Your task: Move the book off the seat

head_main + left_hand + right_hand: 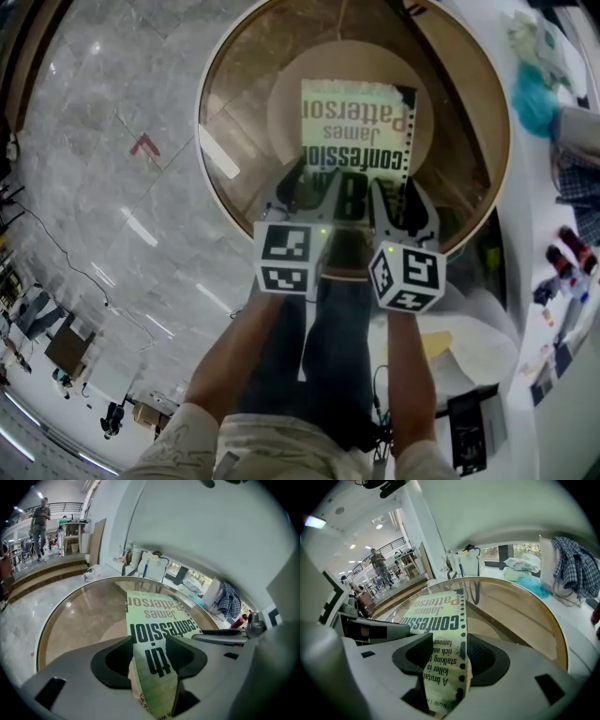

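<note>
On the left, the left gripper [312, 187] has its jaws pressed together on the near left edge of a pale green James Patterson paperback book [356, 127], its cover pinched between them. The paperback book reaches out over the middle of a round glass-topped table [234, 84] with a wooden rim; whether it touches the glass I cannot tell. Just beside, on the right, the right gripper [396, 202] clamps the near right edge the same way.
</note>
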The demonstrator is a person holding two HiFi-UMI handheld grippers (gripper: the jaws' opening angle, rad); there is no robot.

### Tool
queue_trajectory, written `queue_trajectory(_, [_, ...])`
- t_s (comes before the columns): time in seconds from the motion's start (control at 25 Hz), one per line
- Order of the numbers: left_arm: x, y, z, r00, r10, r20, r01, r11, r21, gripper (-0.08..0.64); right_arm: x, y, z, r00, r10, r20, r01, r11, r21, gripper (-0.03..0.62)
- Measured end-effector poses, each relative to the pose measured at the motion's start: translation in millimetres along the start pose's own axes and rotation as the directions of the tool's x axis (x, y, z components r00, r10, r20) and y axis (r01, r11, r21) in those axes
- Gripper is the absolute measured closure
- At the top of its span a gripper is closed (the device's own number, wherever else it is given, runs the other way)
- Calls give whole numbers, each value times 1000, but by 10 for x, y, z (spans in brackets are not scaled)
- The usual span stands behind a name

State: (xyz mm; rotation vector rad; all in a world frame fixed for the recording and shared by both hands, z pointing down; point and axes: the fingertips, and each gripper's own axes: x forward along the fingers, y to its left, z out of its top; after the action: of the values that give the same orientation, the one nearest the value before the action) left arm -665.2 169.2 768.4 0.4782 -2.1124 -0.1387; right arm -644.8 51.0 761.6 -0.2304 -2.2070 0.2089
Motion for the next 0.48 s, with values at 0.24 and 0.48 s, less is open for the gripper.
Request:
queue_trajectory(0.24, [30,27,13,1000,12,3,-12,1000,13,337,27,-5,16,1000,2,8,-2,1000,6,356])
queue_trajectory(0.48, [-172,79,259,997,65,52,-67,997,46,337,-144,33,338,998,17,56,-16,1000,-8,354])
